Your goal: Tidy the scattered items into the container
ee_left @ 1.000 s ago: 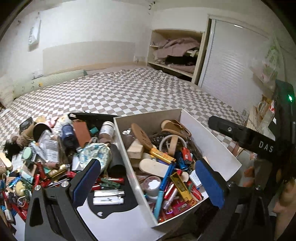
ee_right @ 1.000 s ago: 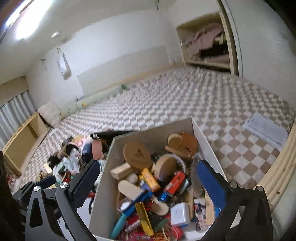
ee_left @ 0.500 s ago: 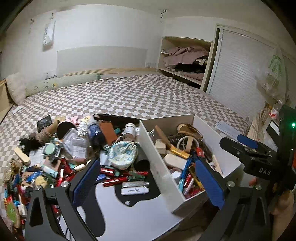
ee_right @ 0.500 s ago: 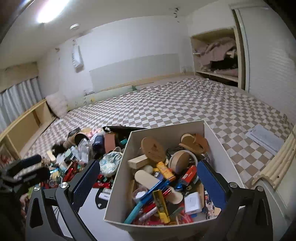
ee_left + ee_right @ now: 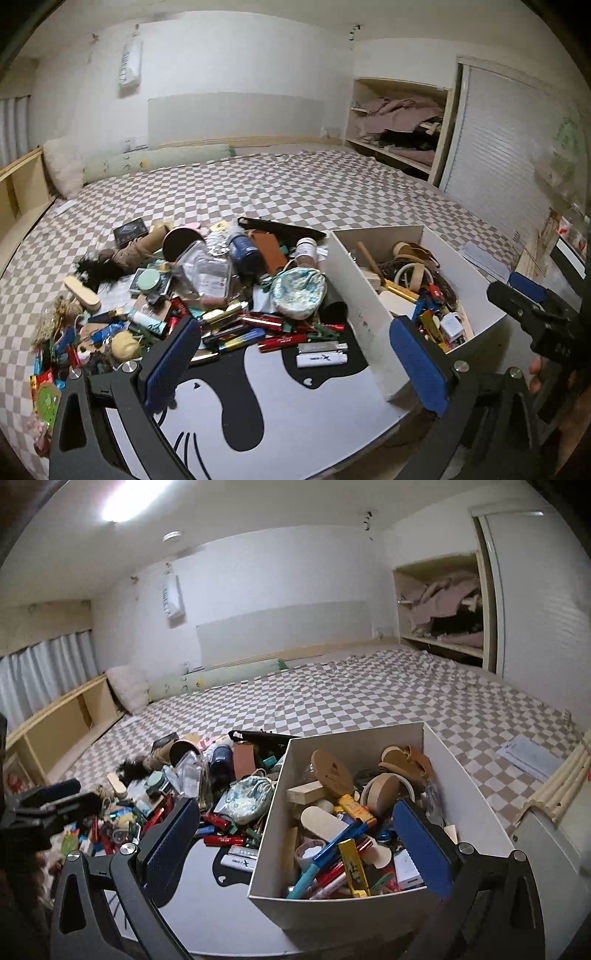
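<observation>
My left claw (image 5: 293,363) is released, gripping nothing, above the white counter (image 5: 314,417). My right claw (image 5: 295,843) is released too, over the near wall of the white container (image 5: 332,912), already crammed. Scattered items (image 5: 207,291) are heaped left of the container, white lighter (image 5: 321,358) just beside its wall.

Your left tool (image 5: 295,360) has black angular arms, silver screw heads and ribbed blue pads (image 5: 171,363). Your right tool (image 5: 295,843) looks identical. In the left view, your skin shows behind its black body.
</observation>
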`<state>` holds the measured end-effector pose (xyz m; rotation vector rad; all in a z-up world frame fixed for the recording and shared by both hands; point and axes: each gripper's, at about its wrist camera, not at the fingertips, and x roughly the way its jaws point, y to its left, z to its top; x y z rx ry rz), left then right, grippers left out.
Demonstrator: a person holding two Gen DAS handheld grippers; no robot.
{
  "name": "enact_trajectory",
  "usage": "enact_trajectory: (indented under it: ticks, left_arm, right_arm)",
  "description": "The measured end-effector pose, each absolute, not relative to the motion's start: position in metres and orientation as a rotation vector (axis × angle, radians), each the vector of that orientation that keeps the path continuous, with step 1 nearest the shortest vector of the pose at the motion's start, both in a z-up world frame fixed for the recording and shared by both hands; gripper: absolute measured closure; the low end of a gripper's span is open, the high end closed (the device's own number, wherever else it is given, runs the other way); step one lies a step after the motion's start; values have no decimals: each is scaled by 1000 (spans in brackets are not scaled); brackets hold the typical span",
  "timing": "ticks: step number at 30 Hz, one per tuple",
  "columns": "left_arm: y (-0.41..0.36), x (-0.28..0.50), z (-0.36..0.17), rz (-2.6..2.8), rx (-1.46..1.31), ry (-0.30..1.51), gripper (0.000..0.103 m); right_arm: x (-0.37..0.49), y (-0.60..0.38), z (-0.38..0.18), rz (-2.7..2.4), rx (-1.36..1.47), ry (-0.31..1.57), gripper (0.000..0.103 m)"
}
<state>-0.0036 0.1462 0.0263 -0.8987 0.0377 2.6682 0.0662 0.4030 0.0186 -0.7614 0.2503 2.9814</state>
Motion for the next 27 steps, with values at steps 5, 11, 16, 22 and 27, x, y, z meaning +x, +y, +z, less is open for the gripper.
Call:
enact_trajectory:
  ticks: [5,11,16,22,27]
  left_arm:
    - [132,0,24,2692,-904,14,0]
    - [122,5,20,2716,-911,14,0]
    - [117,9,21,2723,-910,-11,0]
    - [111,11,23,2735,-905,-29,0]
    - [106,13,23,2752,-903,-28,0]
  right_arm:
    - [67,395,17,2989,-774,236,0]
    - [65,387,16,2992,-784,226,0]
    - [64,380,14,2991,-803,195,0]
    - [64,375,12,2987,-818,169,0]
    - [63,374,12,2983,-826,164,0]
